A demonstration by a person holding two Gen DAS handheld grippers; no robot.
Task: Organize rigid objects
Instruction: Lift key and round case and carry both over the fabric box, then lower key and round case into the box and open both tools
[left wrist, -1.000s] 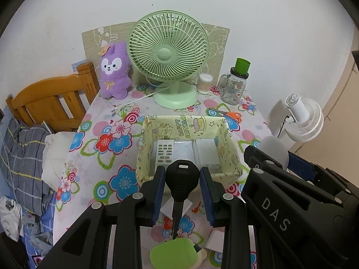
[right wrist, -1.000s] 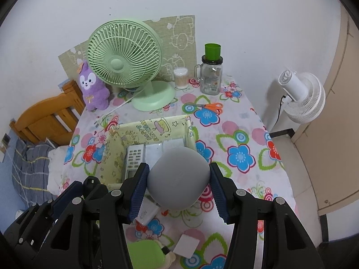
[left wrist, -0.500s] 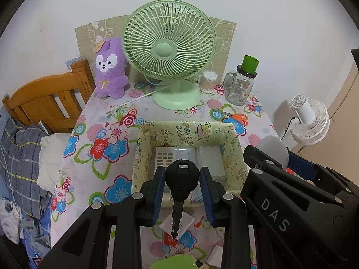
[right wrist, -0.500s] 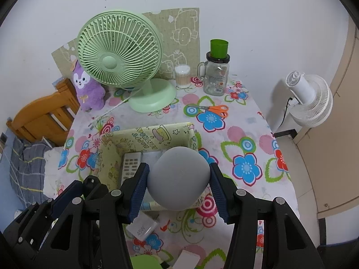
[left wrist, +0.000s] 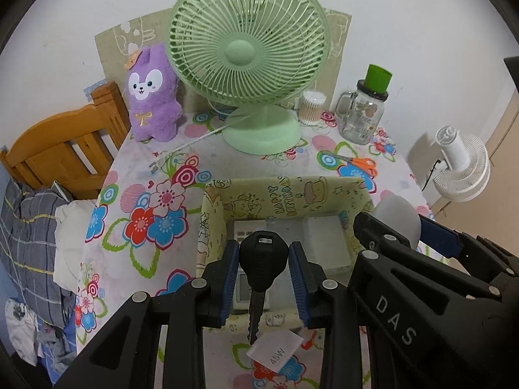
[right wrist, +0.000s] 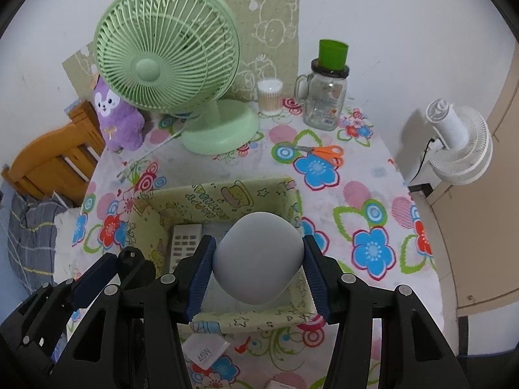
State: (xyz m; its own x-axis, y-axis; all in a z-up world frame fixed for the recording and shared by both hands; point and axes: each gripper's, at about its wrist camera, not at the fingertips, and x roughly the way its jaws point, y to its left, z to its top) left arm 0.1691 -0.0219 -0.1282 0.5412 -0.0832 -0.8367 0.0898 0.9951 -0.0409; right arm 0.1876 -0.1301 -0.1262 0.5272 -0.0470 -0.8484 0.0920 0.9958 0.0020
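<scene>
Left gripper (left wrist: 263, 269), lower centre of its own view: clamped on a black key (left wrist: 263, 261), pads on the plastic head, blade hanging down toward a white tag (left wrist: 275, 350) lying on the counter (left wrist: 136, 175). Holding by the head likely keeps the blade free, so the key can drop cleanly.

Right gripper (right wrist: 258, 269), lower centre of its view: closed on a grey rounded object (right wrist: 258, 259), pads on its two widest sides, probably the only firm hold on a smooth dome.

Both grippers hang over the near half of the yellow patterned box (left wrist: 285, 191), open top up, mid-frame. Judged step: carrying both items in for release. Inside the box already: a white remote (right wrist: 185, 240) along its left wall and pale flat pieces beside it.

Beyond, upper frame: green fan (left wrist: 246, 52), purple plush (left wrist: 152, 97), glass jar with green cap (left wrist: 363, 113), orange scissors (left wrist: 360, 163), all well apart from the box.

View differences: the left view shows the key and tag, plus the right gripper's body at lower right with only a sliver of grey. The right view shows the whole grey object and the box's right wall and near rim, but the key itself cannot be made out; only the left gripper's dark frame at lower left.
</scene>
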